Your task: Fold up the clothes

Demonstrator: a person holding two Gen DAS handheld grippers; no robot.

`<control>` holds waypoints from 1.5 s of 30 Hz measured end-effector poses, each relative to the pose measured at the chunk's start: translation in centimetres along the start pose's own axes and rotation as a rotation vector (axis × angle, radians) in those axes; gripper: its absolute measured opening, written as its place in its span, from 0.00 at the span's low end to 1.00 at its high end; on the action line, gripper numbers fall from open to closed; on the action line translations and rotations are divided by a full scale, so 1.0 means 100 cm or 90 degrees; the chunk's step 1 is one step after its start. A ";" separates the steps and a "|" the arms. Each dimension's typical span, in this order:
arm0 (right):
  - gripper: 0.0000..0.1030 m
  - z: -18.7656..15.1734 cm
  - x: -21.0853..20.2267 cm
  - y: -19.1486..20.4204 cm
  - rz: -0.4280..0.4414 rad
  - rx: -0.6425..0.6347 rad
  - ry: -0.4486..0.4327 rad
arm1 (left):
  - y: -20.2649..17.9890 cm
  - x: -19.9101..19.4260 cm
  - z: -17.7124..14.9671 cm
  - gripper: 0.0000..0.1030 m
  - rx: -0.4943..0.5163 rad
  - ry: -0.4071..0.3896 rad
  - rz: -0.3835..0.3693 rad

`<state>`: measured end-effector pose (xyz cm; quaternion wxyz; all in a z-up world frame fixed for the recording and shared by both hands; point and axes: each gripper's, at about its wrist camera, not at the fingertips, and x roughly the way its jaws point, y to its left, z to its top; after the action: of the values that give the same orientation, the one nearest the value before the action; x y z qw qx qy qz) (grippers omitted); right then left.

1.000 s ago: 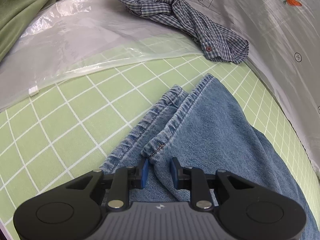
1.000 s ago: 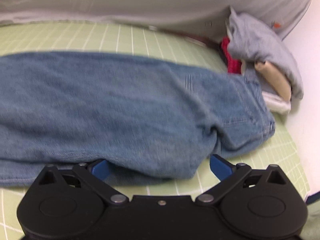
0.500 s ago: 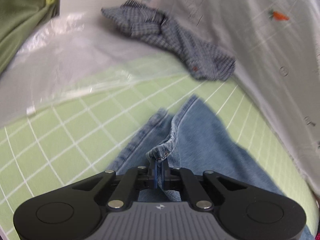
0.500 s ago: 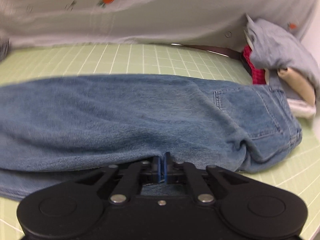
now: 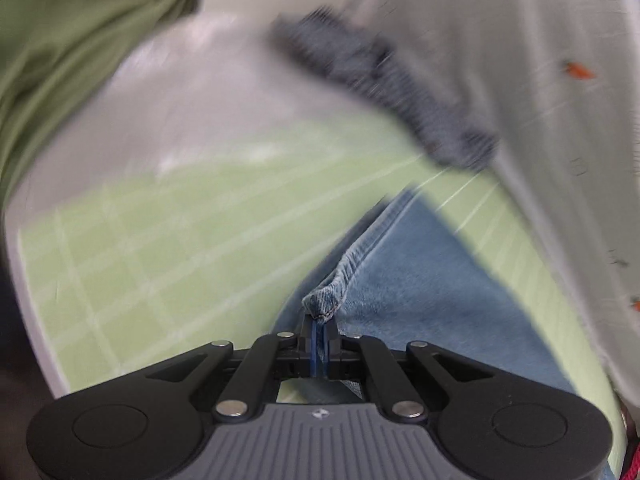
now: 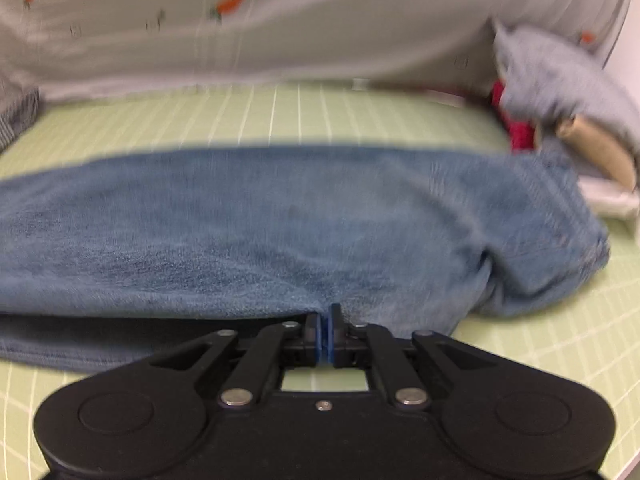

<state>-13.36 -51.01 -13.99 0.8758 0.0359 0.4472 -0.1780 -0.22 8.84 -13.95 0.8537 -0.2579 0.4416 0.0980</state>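
Note:
Blue jeans lie lengthwise across a green grid mat. In the left wrist view my left gripper is shut on the hem of a jeans leg, which it holds lifted a little off the mat. The rest of that leg trails away to the right. My right gripper is shut on the near edge of the jeans at about mid-length, and the cloth bunches at its pads. The waist end lies to the right. Both views are blurred by motion.
A checked blue shirt lies crumpled at the mat's far end beside a clear plastic sheet. A pale cover with carrot prints runs along the far side. A pile of grey, red and tan clothes sits at the right end.
Both grippers went from open around the denim to shut on it. The left one then lifted the hem and carried it away from the checked shirt. The right barely moved.

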 end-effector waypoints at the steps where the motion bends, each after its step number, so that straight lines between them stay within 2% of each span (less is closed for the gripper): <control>1: 0.08 -0.002 0.003 -0.001 0.001 0.008 0.015 | 0.000 0.003 -0.004 0.05 0.004 0.006 0.006; 5: 0.23 -0.001 0.003 0.000 0.000 0.018 0.029 | 0.000 0.009 -0.008 0.09 0.022 0.014 0.021; 8: 0.30 -0.001 0.001 0.002 -0.006 0.011 0.031 | -0.002 0.011 -0.007 0.11 0.024 0.019 0.012; 10: 0.31 -0.001 0.000 0.008 -0.017 -0.023 0.019 | -0.005 0.012 -0.008 0.11 0.031 0.020 0.004; 12: 0.32 0.001 0.002 0.010 -0.014 -0.028 0.016 | -0.008 0.013 -0.009 0.11 0.041 0.021 -0.004; 14: 0.39 0.003 0.005 0.012 -0.020 -0.034 0.020 | -0.013 0.016 -0.009 0.11 0.053 0.025 -0.006; 16: 0.39 0.005 0.009 0.013 -0.026 -0.039 0.024 | -0.016 0.019 -0.007 0.11 0.055 0.031 0.000; 19: 0.35 0.008 0.016 0.013 -0.018 -0.038 0.035 | -0.016 0.023 -0.005 0.11 0.043 0.039 0.001; 27: 0.34 0.006 0.018 0.008 -0.008 -0.013 0.039 | -0.009 0.021 -0.003 0.10 0.011 0.033 -0.010; 29: 0.25 0.005 0.017 0.006 -0.003 -0.005 0.037 | -0.010 0.018 -0.002 0.06 0.016 0.026 -0.008; 30: 0.20 0.005 0.016 0.005 -0.002 -0.001 0.034 | -0.010 0.017 -0.002 0.01 0.019 0.022 -0.010; 31: 0.12 0.005 0.015 0.004 -0.002 0.004 0.030 | -0.010 0.014 -0.001 0.01 0.018 0.016 -0.015; 32: 0.08 0.006 0.013 0.002 -0.001 0.011 0.021 | -0.011 0.010 0.000 0.00 0.019 0.009 -0.022; 34: 0.03 0.007 0.006 -0.003 0.008 0.030 -0.009 | -0.017 -0.006 0.005 0.00 0.030 -0.011 -0.031; 39: 0.02 0.016 -0.024 -0.007 0.001 0.030 -0.072 | -0.025 -0.059 0.019 0.01 0.029 -0.069 -0.081; 41: 0.02 0.016 -0.029 -0.010 0.003 0.031 -0.075 | -0.021 -0.060 0.015 0.01 0.036 -0.063 -0.073; 43: 0.02 0.012 -0.024 -0.012 0.014 0.043 -0.054 | -0.012 -0.046 0.001 0.02 0.050 -0.038 -0.037; 45: 0.03 0.005 -0.014 -0.012 0.018 0.044 -0.022 | 0.004 -0.024 -0.015 0.02 0.017 0.006 -0.009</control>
<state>-14.19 -51.85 -12.48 0.8843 0.0697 0.4246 -0.1815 -2.79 8.52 -12.86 0.8558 -0.2499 0.4448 0.0851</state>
